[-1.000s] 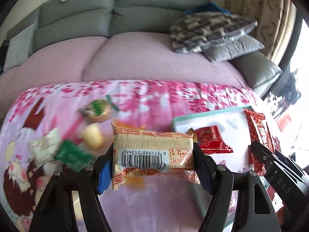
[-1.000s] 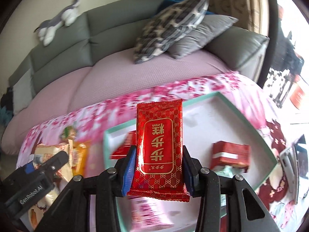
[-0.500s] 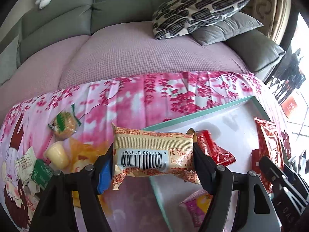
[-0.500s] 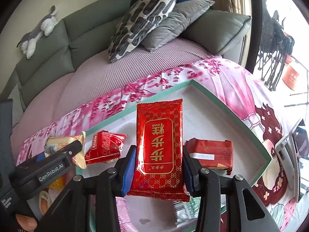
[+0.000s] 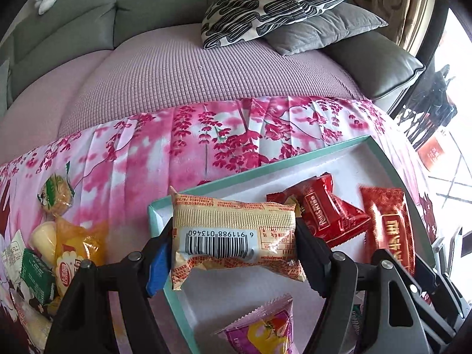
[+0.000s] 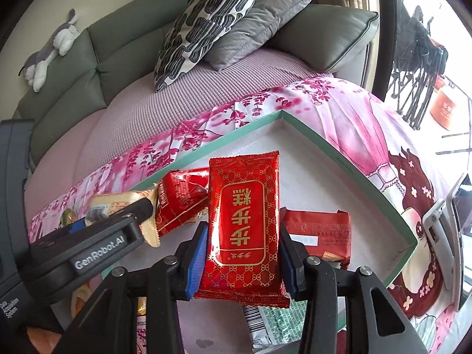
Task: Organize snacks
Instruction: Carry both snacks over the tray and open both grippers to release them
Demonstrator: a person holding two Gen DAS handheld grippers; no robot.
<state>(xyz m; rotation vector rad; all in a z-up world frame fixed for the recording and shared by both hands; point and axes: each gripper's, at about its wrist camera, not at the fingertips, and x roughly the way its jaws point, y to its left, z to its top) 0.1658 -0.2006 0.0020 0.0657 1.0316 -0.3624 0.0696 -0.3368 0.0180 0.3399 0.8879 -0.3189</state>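
- Between the fingers of the left gripper point(image 5: 234, 243): a beige, pillow-shaped foil snack packet with a barcode point(image 5: 236, 236), clamped crosswise by its two short ends, barcode face toward the camera.
- Beyond and below those fingers: a shallow white tray with a teal rim point(image 5: 265, 168), whose near-left corner lies under the beige packet.
- Just right of the left gripper's right finger: a small red foil wrapper with white lettering point(image 5: 327, 215), lying on the tray floor.
- Below the left fingers, at the frame's lower edge: a purple-and-yellow snack pouch point(image 5: 262, 330), also inside the tray.
- Left of the left fingers, outside the tray: a loose cluster of snacks on a pink blossom-print cloth point(image 5: 206, 135), including an orange packet point(image 5: 76, 250), a green packet point(image 5: 38, 277) and a clear-wrapped round cake point(image 5: 56, 191).
- Between the fingers of the right gripper point(image 6: 240, 255): a flat red foil packet with gold Chinese characters point(image 6: 243, 224), pinched at its long edges and standing upright over the tray.
- Right of the right fingers: a dark red rectangular packet point(image 6: 321, 233) on the tray floor.
- Beneath the right fingers: a green-and-white packet with a barcode point(image 6: 274, 321), partly hidden by the held packet.
- Far beyond both grippers: a grey sofa point(image 6: 88, 67) bearing a black-and-white patterned cushion point(image 6: 203, 26).
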